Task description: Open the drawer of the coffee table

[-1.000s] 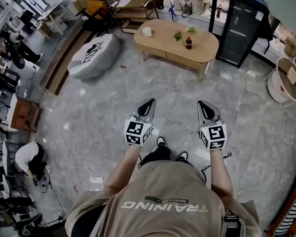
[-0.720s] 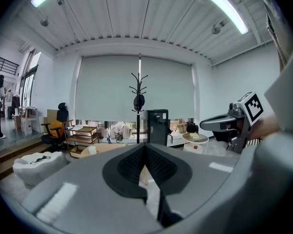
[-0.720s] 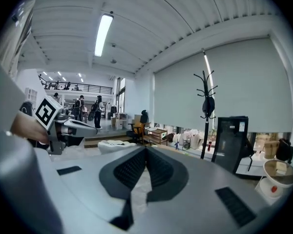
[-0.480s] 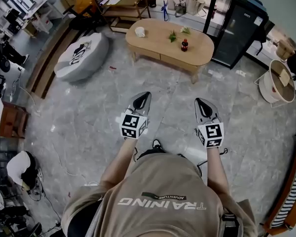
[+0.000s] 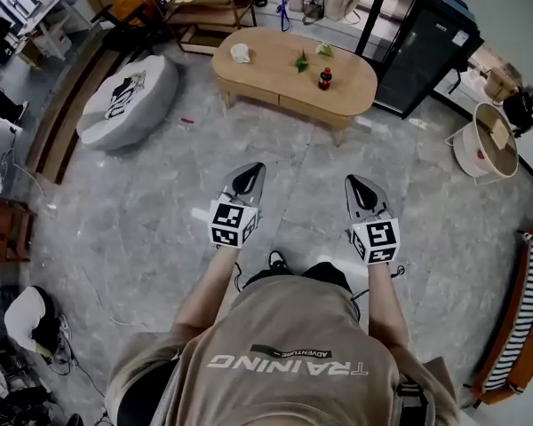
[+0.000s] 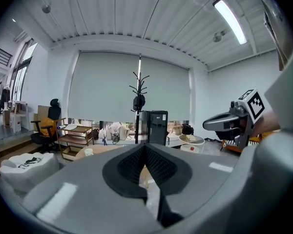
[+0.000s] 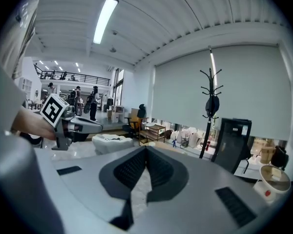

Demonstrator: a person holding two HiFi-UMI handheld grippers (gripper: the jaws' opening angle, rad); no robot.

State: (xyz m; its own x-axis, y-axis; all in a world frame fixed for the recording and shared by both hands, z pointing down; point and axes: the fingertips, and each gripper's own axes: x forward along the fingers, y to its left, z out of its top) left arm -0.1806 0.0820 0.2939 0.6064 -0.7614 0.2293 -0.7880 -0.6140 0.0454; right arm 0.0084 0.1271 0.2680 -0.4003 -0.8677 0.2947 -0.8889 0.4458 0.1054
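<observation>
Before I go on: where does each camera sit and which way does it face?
Head view: on the person's head, looking steeply down toward the coffee table; shows shirt, forearms, left hand-held gripper, right hand-held gripper.
Left gripper view: on the left hand-held gripper, facing across the room over its shut jaws; the right one shows at right.
Right gripper view: on the right hand-held gripper, same heading, jaws shut; the left one shows at left.
Shared: both gripper views show the coat rack.

Coffee table [image 5: 266, 71] ahead bears cup [image 5: 240, 53] and bottle [image 5: 324, 79]. Beanbag [image 5: 129, 100] to its left, cabinet [image 5: 419, 51] to its right.
</observation>
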